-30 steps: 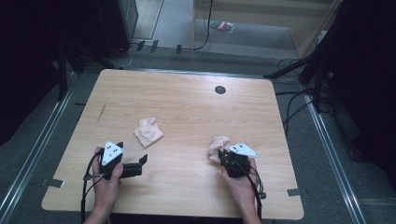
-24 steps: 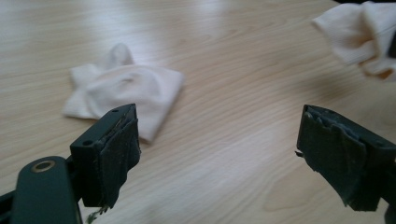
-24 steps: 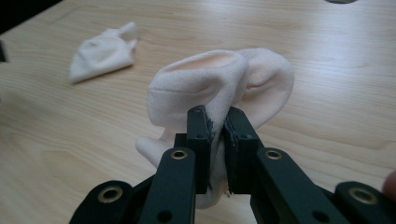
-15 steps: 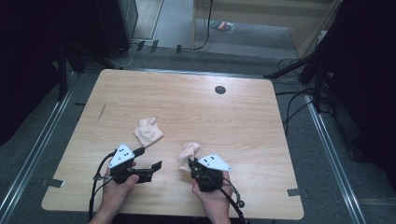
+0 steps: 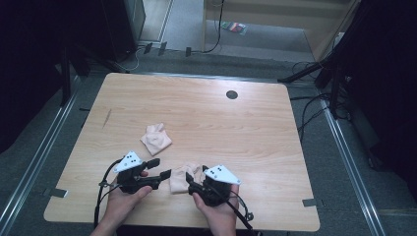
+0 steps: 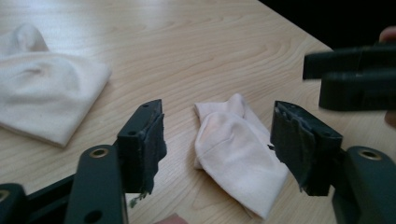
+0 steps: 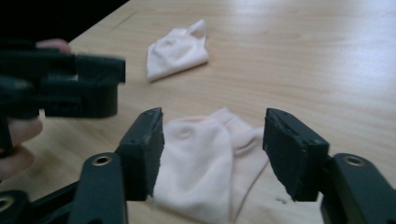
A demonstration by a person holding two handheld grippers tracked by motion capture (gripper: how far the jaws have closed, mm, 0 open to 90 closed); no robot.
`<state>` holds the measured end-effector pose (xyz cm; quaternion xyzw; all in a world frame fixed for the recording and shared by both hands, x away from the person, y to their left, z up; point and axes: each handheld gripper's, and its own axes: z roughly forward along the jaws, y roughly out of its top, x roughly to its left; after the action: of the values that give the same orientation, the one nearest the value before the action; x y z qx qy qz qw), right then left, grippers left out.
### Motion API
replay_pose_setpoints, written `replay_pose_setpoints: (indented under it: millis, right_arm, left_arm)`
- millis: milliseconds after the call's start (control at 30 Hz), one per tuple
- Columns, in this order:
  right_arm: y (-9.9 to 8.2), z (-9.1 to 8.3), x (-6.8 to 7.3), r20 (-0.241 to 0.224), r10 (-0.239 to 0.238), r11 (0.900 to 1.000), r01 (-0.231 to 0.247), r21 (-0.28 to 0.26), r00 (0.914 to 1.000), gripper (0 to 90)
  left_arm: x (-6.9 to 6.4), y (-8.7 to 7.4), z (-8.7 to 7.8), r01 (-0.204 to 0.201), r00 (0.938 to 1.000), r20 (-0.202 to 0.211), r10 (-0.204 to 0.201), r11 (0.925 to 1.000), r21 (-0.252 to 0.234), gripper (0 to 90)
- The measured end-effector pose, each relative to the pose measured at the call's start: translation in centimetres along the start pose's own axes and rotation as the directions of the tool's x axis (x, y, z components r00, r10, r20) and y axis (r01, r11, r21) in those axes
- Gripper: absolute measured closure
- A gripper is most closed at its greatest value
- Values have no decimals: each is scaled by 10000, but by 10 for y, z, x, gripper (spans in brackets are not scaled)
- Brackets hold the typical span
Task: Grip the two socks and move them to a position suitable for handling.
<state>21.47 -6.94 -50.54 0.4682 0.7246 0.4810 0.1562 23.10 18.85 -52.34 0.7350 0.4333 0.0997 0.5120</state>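
A pale pink folded sock (image 5: 183,177) lies on the wooden table (image 5: 231,132) near its front edge, between my two grippers. My left gripper (image 5: 159,168) points right at it. Its jaws have just been closing, and the sock (image 6: 233,149) lies between them unpressed. My right gripper (image 5: 193,183) points left. Its jaws have just been opening and stand apart over the sock (image 7: 201,158), not pressing it. A second folded sock (image 5: 156,139) lies further back on the left. In the left gripper view the right gripper (image 6: 355,74) is at the upper right. In the right gripper view the left gripper (image 7: 70,88) is at the left.
A round black cable hole (image 5: 231,94) sits near the table's far edge. A short dark mark (image 5: 106,118) is on the left side of the tabletop. Cables (image 5: 314,113) and stand legs lie on the grey floor to the right.
My right gripper carried the sock leftward toward the left gripper, then opened; the sock now rests flat on the table. The left gripper's jaws narrowed.
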Motion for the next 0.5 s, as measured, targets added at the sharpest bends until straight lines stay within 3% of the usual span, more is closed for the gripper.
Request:
replay_pose_setpoints:
  millis: [67, 100, 133, 233, 333, 367, 500]
  right_arm:
    - [4, 1, -5, 27, -124, 9999, 124, -33, 9999, 494]
    - [11, 6, -16, -6, -263, 9996, 263, 64, 9997, 556]
    - [11, 6, -16, -6, -263, 9996, 263, 64, 9997, 556]
    - [14, 24, -32, -73, -704, 9955, 707, 632, 9975, 614]
    - [13, 34, -38, -301, -551, 9934, 578, 986, 9980, 618]
    - [12, 44, -42, -467, -596, 9893, 653, 1302, 9971, 618]
    - [7, 56, -43, -671, -577, 9813, 689, 1797, 9961, 617]
  left_arm:
    - [0, 0, 2, 40, 10000, 33, -40, 10000, 80, 404]
    - [-1, 0, 7, 109, 9999, -14, -108, 9997, 228, 422]
    - [-1, 0, 7, 109, 9999, -14, -108, 9997, 228, 434]
    - [2, -1, 20, 413, 9991, -148, -404, 9971, 647, 485]
    - [3, -1, 27, 467, 9988, -150, -456, 9951, 869, 531]
    - [4, -2, 34, 562, 9984, -110, -554, 9918, 1151, 546]
    - [3, -4, 41, 650, 9979, -23, -653, 9880, 1401, 582]
